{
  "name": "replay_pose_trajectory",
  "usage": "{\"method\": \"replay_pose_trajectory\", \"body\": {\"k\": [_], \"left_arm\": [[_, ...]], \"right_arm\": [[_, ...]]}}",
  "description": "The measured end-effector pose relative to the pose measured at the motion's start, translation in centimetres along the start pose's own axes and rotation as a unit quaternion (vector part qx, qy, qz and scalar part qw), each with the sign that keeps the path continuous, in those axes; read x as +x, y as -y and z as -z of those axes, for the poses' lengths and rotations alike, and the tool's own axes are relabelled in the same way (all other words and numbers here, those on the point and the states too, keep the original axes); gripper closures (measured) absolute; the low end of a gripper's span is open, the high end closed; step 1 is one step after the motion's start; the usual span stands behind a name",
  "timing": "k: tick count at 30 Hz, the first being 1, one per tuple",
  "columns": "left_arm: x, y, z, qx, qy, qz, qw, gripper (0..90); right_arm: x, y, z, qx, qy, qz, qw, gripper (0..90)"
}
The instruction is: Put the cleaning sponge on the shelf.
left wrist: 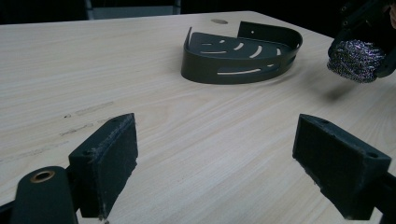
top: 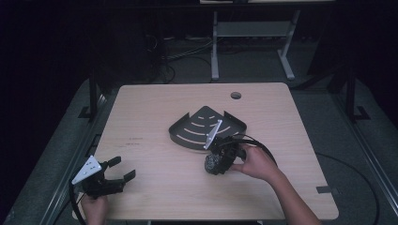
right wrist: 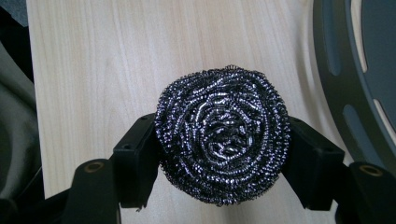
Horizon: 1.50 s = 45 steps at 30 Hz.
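A steel wool scourer [right wrist: 223, 134], round and shiny, sits clamped between the two black jaws of my right gripper [top: 213, 164], held just above the table a little in front of the tray. From the left gripper view the scourer [left wrist: 356, 59] hangs at the far right. The dark slotted corner tray [top: 206, 126] rests mid-table; its rim [right wrist: 336, 84] runs along the right side of the right gripper view. My left gripper [top: 121, 169] rests near the table's front-left corner, jaws wide apart with bare wood between its pads [left wrist: 114, 161].
A round cable hole [top: 235, 95] is in the tabletop behind the tray. Table edges run close to the left gripper at front and left. A white-legged desk frame [top: 253, 42] stands on the floor beyond the table.
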<state>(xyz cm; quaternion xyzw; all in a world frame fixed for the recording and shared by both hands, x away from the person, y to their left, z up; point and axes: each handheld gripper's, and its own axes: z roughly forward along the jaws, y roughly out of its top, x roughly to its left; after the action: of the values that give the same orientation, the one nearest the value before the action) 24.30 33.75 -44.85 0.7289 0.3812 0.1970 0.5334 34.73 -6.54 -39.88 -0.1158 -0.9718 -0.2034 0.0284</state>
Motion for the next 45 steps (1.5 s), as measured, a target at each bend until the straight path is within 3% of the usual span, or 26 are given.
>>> {"method": "replay_pose_trajectory", "body": {"k": [6, 14, 45], "left_arm": [[0.0, 0.0, 0.0, -0.001, 0.0, -0.001, 1.0, 13.3], [0.0, 0.0, 0.0, 0.001, 0.0, 0.0, 1.0, 13.3], [0.0, -0.1, -0.1, 0.001, 0.001, -0.005, 1.0, 13.3]], "right_arm": [[-0.6, -0.3, 0.4, -0.01, -0.002, -0.005, 0.9999, 33.2], [-1.3, -0.3, 0.2, 0.003, -0.001, -0.009, 1.0, 33.2], [-3.4, -3.3, 1.4, 0.011, 0.004, -0.002, 0.9999, 33.2]]}}
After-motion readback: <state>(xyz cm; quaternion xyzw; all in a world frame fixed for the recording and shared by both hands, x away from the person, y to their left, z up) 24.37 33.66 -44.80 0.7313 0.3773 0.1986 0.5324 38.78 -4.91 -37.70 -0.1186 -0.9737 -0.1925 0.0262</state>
